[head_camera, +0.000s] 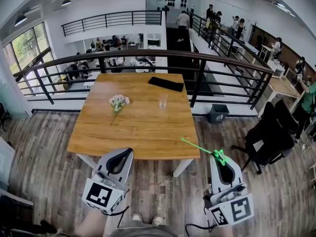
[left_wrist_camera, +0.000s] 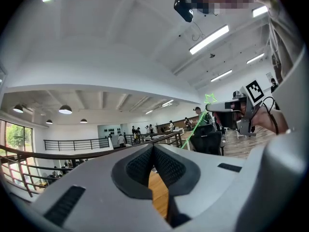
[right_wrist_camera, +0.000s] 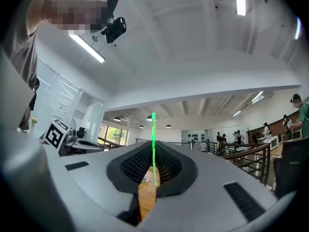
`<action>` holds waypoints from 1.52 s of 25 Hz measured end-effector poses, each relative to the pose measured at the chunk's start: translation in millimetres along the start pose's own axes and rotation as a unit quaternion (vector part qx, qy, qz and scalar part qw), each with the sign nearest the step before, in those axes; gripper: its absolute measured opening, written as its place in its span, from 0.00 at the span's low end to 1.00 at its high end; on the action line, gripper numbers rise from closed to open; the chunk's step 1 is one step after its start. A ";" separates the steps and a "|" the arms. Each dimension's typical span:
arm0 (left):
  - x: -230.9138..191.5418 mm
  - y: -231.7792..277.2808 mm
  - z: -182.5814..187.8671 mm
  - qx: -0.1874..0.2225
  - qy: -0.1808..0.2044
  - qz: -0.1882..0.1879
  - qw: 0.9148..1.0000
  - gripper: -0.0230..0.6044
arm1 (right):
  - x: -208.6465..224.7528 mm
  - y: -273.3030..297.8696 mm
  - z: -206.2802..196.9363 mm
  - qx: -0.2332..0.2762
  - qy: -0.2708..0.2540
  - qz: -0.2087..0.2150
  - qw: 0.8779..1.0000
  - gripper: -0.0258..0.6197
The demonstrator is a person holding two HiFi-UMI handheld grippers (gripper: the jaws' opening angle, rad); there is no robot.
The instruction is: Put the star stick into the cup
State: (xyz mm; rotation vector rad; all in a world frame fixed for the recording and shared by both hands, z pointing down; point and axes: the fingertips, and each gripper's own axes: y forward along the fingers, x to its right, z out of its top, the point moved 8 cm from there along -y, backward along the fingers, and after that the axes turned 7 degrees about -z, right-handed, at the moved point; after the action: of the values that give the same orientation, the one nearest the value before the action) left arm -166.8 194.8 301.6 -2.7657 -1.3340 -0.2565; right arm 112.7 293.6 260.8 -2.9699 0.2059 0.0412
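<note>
The green star stick (head_camera: 200, 147) is clamped in my right gripper (head_camera: 220, 158), which is shut on it near the star end. Its thin shaft points up-left over the near right corner of the wooden table (head_camera: 143, 127). In the right gripper view the stick (right_wrist_camera: 153, 129) rises straight up from between the closed pads. A clear glass cup (head_camera: 163, 101) stands upright near the middle of the table, well ahead of both grippers. My left gripper (head_camera: 127, 152) hovers off the table's near edge, shut and holding nothing. The left gripper view shows its pads (left_wrist_camera: 145, 164) meeting, with the star (left_wrist_camera: 210, 99) off to the right.
A small bunch of pale flowers (head_camera: 118, 101) lies left of the cup. A flat black object (head_camera: 166, 84) rests at the table's far side. A dark railing (head_camera: 197, 58) runs behind the table. A black office chair (head_camera: 266, 137) stands to the right on the wooden floor.
</note>
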 end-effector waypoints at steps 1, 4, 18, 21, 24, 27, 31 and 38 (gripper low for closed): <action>2.6 0.6 0.2 0.000 0.002 0.003 1.000 0.06 | 2.2 -1.2 -0.4 0.001 0.002 0.003 1.000 0.10; 10.9 1.1 1.9 0.000 0.006 0.011 1.000 0.06 | 7.6 -5.9 -0.5 0.004 0.003 0.012 1.000 0.10; 10.7 22.4 -5.3 0.012 0.007 0.015 1.000 0.06 | 23.6 7.8 -15.6 0.006 -0.001 0.022 1.000 0.10; 1.1 35.6 -11.7 0.009 0.005 0.011 1.000 0.06 | 29.8 22.3 -20.0 0.007 -0.002 0.018 1.000 0.10; -13.6 51.8 -19.0 0.004 0.005 0.008 1.000 0.06 | 36.0 41.3 -29.7 0.003 0.001 0.015 1.000 0.10; -32.9 70.5 -28.5 0.000 0.002 0.009 1.000 0.06 | 42.0 65.0 -43.3 -0.006 0.002 0.012 1.000 0.10; -62.7 101.8 -44.6 -0.007 -0.006 0.005 1.000 0.06 | 51.6 104.9 -60.7 -0.019 0.003 0.006 1.000 0.10; -130.5 157.8 -64.7 -0.019 -0.019 -0.007 1.000 0.06 | 60.4 193.0 -83.0 -0.045 0.004 0.001 0.999 0.10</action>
State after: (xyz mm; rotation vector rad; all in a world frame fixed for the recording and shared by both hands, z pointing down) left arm -131.3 -12.4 345.3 -2.8072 -1.3717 -0.2332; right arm 147.0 83.2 309.2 -3.0592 0.2139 0.0411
